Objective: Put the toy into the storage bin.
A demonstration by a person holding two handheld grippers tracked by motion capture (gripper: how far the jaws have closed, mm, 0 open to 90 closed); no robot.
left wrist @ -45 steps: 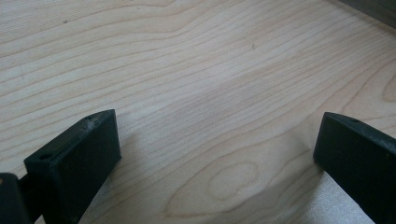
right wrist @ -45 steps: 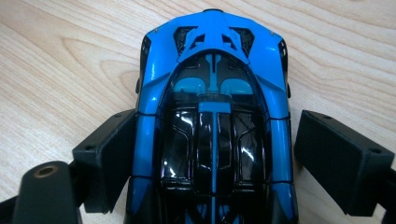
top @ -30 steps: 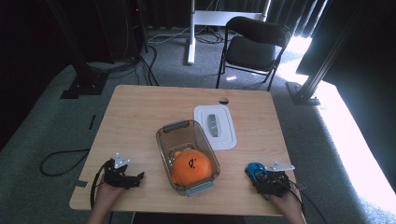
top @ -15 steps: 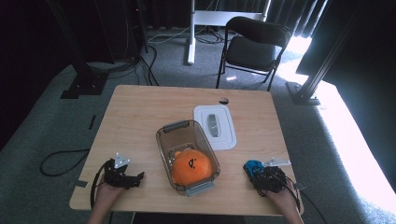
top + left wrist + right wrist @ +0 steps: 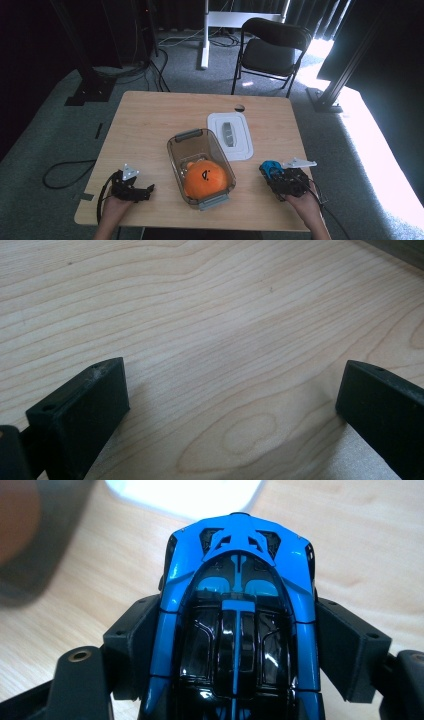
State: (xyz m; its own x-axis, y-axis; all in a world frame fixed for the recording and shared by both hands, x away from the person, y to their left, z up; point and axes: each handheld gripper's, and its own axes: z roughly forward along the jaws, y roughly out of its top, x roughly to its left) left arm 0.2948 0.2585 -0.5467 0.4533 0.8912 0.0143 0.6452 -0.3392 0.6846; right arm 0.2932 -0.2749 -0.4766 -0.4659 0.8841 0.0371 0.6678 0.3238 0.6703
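Item: blue toy car (image 5: 239,630), clamped lengthwise in right claw (image 5: 239,645); left claw (image 5: 225,405) wide, empty. Handling: keep level, clear the container (image 5: 175,150) rim.

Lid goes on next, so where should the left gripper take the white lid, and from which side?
Grip the lid by its raised centre handle, coming straight down. It lies flat on the table, so its edges give little purchase.
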